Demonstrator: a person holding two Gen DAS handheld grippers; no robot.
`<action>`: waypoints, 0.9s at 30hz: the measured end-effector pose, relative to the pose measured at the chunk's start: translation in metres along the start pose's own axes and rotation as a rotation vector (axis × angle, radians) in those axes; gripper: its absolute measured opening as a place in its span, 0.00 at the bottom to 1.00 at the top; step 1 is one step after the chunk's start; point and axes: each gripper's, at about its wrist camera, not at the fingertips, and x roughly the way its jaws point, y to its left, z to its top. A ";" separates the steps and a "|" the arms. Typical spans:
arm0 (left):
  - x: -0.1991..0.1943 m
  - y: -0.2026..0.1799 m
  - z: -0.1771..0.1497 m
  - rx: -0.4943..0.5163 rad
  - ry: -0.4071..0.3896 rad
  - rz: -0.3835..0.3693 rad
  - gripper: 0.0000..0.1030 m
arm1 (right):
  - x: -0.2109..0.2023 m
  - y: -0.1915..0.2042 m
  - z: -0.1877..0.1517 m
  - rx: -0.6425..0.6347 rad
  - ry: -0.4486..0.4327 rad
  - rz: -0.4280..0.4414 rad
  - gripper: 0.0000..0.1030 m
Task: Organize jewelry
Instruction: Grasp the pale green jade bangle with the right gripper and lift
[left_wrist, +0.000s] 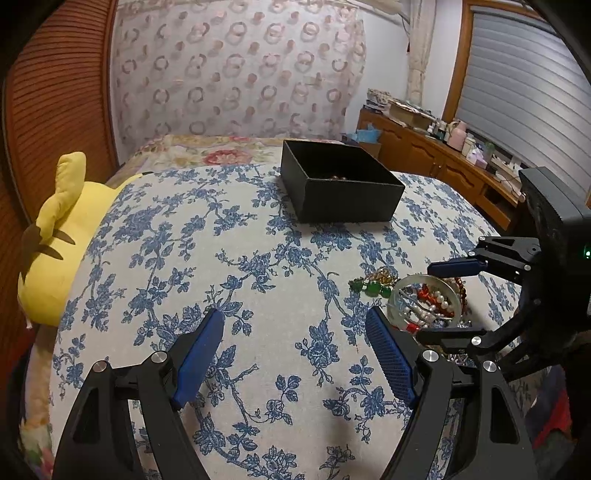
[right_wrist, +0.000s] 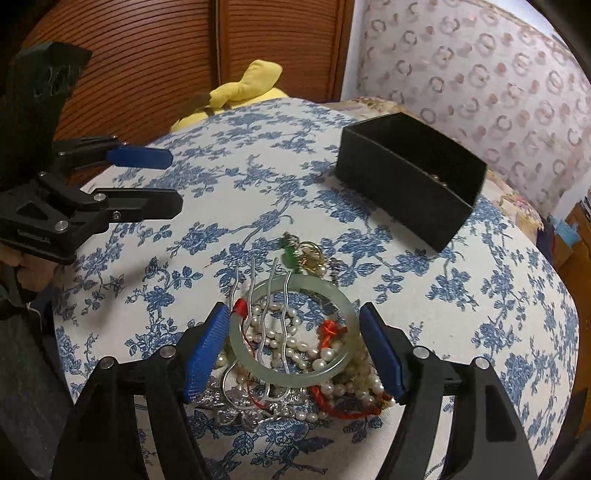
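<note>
Between the wide-open fingers of the right gripper (right_wrist: 291, 350) lies the pale bangle (right_wrist: 290, 332), flat on top of a jewelry heap (right_wrist: 295, 373) of pearls, red cord and a wavy hairpin (right_wrist: 266, 325). Neither finger touches it. Ahead and to the right stands the black box (right_wrist: 410, 177), well apart. The left gripper (left_wrist: 295, 354) hovers over bare cloth, also wide and empty, farther from the heap. What lies inside the box is mostly hidden.
</note>
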 end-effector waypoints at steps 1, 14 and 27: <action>0.001 0.001 0.000 0.000 0.000 -0.001 0.74 | 0.000 0.001 0.000 -0.002 0.000 0.001 0.73; 0.001 0.000 -0.003 -0.002 0.003 -0.009 0.74 | -0.009 -0.012 0.009 0.073 -0.104 0.001 0.72; 0.006 -0.013 0.002 0.019 0.009 -0.040 0.74 | -0.040 -0.046 0.021 0.221 -0.260 -0.076 0.72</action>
